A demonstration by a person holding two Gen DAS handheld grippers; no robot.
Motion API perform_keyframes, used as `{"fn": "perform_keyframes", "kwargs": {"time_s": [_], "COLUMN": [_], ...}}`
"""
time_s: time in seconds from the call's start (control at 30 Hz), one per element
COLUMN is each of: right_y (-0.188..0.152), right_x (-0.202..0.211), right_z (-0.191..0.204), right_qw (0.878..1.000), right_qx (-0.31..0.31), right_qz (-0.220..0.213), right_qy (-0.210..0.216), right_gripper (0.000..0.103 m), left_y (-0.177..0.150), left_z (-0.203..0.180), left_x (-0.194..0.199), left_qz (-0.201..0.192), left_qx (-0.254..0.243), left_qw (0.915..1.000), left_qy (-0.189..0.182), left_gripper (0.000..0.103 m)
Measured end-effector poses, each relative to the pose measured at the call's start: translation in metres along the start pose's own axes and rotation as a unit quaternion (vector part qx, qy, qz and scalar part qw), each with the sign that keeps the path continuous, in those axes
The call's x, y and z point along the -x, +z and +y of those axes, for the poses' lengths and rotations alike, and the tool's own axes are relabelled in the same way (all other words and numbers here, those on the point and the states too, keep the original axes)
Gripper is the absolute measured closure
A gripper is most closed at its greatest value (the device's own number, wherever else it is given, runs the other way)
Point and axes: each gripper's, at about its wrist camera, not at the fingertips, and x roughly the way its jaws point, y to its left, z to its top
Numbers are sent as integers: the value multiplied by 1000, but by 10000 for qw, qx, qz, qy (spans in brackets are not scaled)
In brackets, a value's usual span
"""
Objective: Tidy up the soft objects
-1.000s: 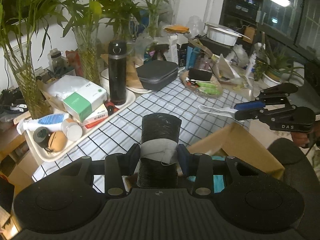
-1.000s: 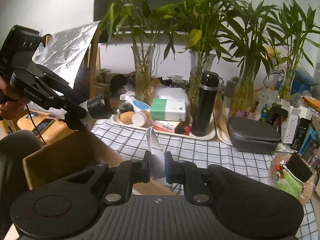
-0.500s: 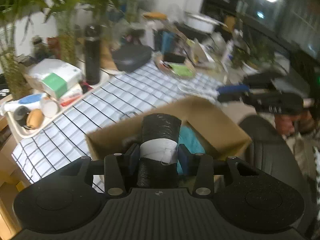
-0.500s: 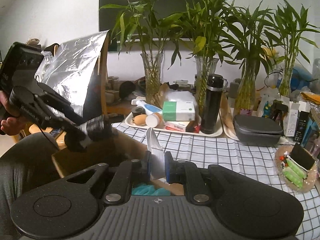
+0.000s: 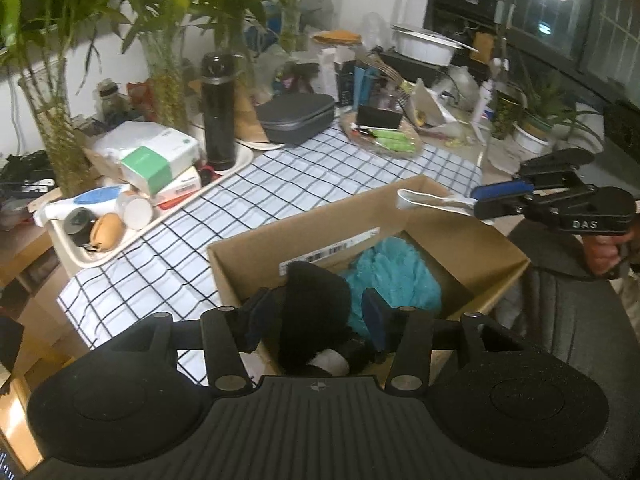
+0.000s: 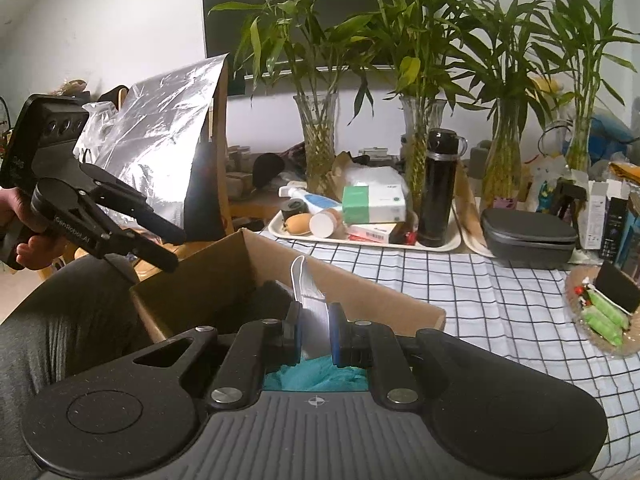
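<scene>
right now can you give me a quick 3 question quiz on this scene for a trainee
1. True or false: the right tongs are clamped on a white folded item.
2. What colour is the fluffy thing inside the cardboard box? A) teal B) red C) yellow
3. Fill in: the left tongs have just been opening, with a ____ roll between them over the box.

Key: 1 true; 2 A; 3 black

Black claws (image 5: 316, 320), blue pads (image 5: 374, 316)
</scene>
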Motion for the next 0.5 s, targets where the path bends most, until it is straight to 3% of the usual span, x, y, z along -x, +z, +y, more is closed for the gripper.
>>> {"fn": "perform_keyframes", "kwargs": {"time_s": [0.23,0.3,0.33,0.37,0.43,0.5], "right_y": [2,2,1,1,2,2], "right_x": [-7,-14,-16,-17,-16,-13], "right_z": [11,14,16,17,16,14], "right_qw": [9992,9983,9982,9983,9985,9987], "right_qx": [145,221,266,295,274,222], "right_qz": [62,219,259,273,187,122], "right_qy": [363,493,467,422,428,452], "right_gripper": [87,85,70,43,14,10], "left_y": [-2,-3,-4,-5,-4,-4], "left_z": [3,3,3,3,3,4], "left_x": [3,4,6,7,7,5], "left_qz": [-117,-213,-300,-367,-379,-356], "left_qx": [8,10,10,-4,-16,-1], "left_qw": [9998,9996,9992,9988,9987,9987], "left_qy": [152,199,257,310,348,370], "left_gripper": [52,28,25,25,25,25]}}
